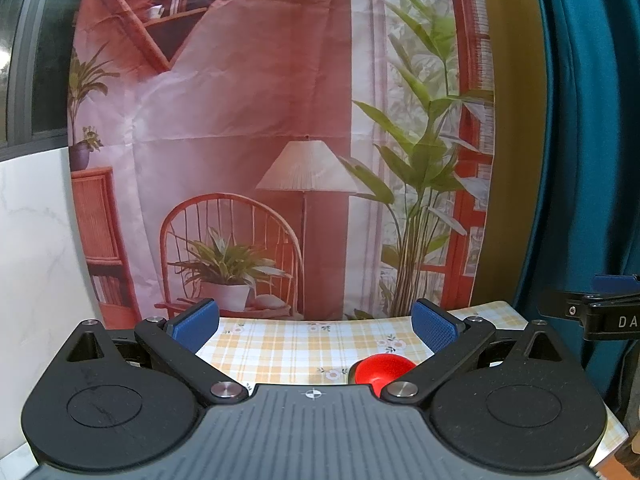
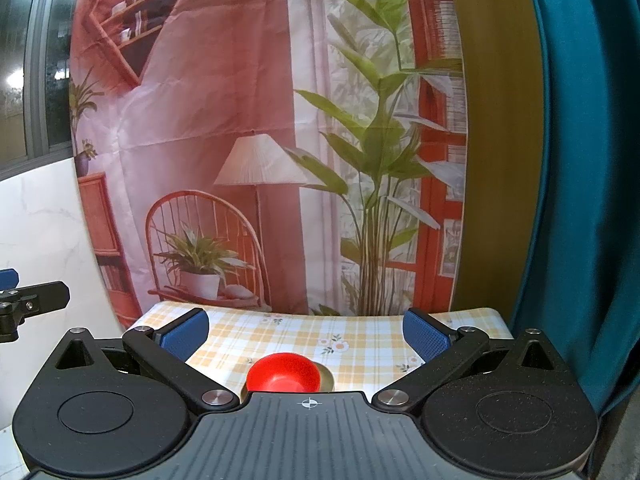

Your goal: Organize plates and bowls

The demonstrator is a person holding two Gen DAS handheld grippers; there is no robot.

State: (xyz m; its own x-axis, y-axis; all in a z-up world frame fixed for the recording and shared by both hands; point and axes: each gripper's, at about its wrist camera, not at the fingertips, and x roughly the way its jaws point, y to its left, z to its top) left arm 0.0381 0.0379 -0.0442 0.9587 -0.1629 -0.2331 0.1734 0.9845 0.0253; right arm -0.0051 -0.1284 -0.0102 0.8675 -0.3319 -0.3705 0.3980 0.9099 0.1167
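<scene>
Where the left wrist camera looks forward, the left gripper (image 1: 315, 322) is spread wide with nothing between its blue pads (image 1: 196, 324). It hangs above the near edge of a tabletop (image 1: 288, 344) covered by a yellow checked cloth with small flowers. A red bowl (image 1: 384, 368) sits on the cloth at the near right, partly hidden behind the gripper body and its right finger link. Beyond the far edge hangs a printed backdrop (image 1: 248, 100) showing a chair, a lamp and plants. A teal curtain (image 1: 588, 120) fills the right side. At the right border, part of the right gripper (image 1: 600, 312) is visible; its opening cannot be judged from this view.

From the right wrist camera, the right gripper (image 2: 306, 330) is also spread wide and holds nothing. The red bowl (image 2: 284, 372) lies near the centre, just beyond the gripper body, resting in or against a pale metallic dish (image 2: 326, 378); which of the two cannot be told. A finger of the left gripper (image 2: 32, 298) enters at the left border.
</scene>
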